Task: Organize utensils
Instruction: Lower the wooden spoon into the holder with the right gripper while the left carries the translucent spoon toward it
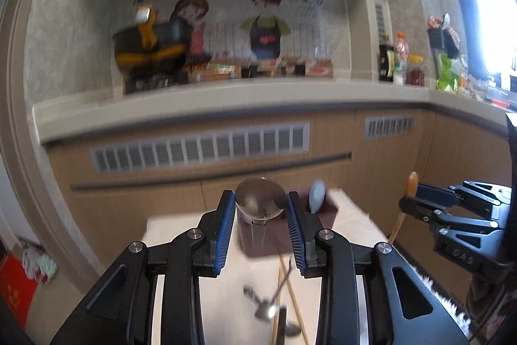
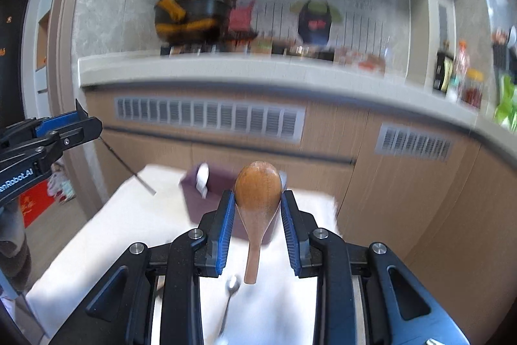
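My left gripper (image 1: pixel 260 204) is shut on a steel ladle (image 1: pixel 260 199), bowl between the pads, handle hanging down over the white table (image 1: pixel 174 231). My right gripper (image 2: pixel 258 202) is shut on a brown wooden spoon (image 2: pixel 258 193), handle pointing down. Both are held above the table. A purple utensil box (image 2: pixel 206 202) with a white spoon (image 2: pixel 203 178) in it stands at the table's far end. The right gripper also shows at the right of the left wrist view (image 1: pixel 410 206), the left gripper at the left of the right wrist view (image 2: pixel 87 125).
Loose chopsticks (image 1: pixel 290 293) and metal spoons (image 1: pixel 266 309) lie on the table below the left gripper. A metal spoon (image 2: pixel 231 290) lies below the right gripper. A kitchen counter (image 1: pixel 226 99) with a black pot (image 1: pixel 152 44) and bottles runs behind the table.
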